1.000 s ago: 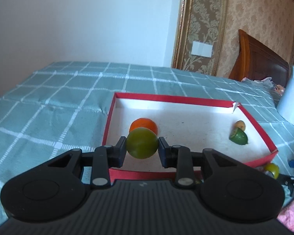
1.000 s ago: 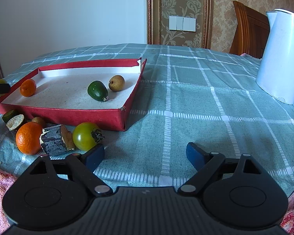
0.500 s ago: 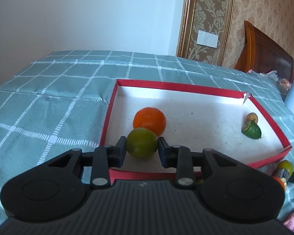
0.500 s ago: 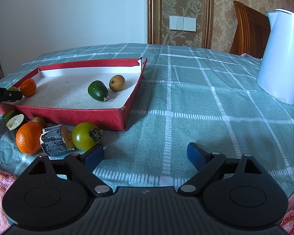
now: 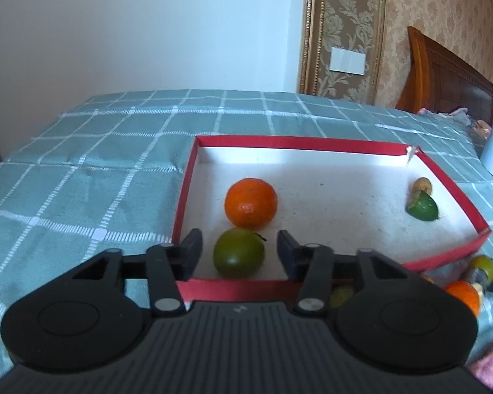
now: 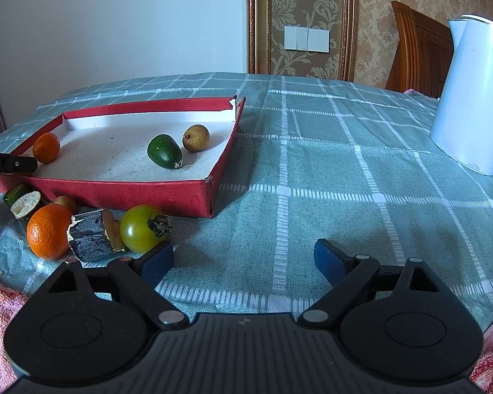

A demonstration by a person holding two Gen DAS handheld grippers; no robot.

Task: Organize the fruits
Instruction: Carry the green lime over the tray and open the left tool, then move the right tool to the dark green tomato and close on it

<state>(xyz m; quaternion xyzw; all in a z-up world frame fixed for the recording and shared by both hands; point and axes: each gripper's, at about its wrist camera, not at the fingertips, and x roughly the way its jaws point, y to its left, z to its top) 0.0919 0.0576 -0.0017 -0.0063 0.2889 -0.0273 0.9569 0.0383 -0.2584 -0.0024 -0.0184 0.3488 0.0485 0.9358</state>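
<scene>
My left gripper (image 5: 239,251) spread wide, green tomato (image 5: 238,253) loose between fingers inside red box (image 5: 344,146), touching orange (image 5: 250,207).

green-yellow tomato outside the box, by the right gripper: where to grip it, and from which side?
Grip the green-yellow tomato across its round middle, fingers on its left and right flanks. Its stem points right, so probably avoid pinching there. Come from above and the near side with the open right gripper: the red box wall stands behind it and a dark chunk crowds its left.

Checked teal tablecloth (image 6: 312,164) carries red tray (image 6: 141,193), white kettle (image 6: 472,98), loose fruit (image 6: 141,228) beside tray.
</scene>
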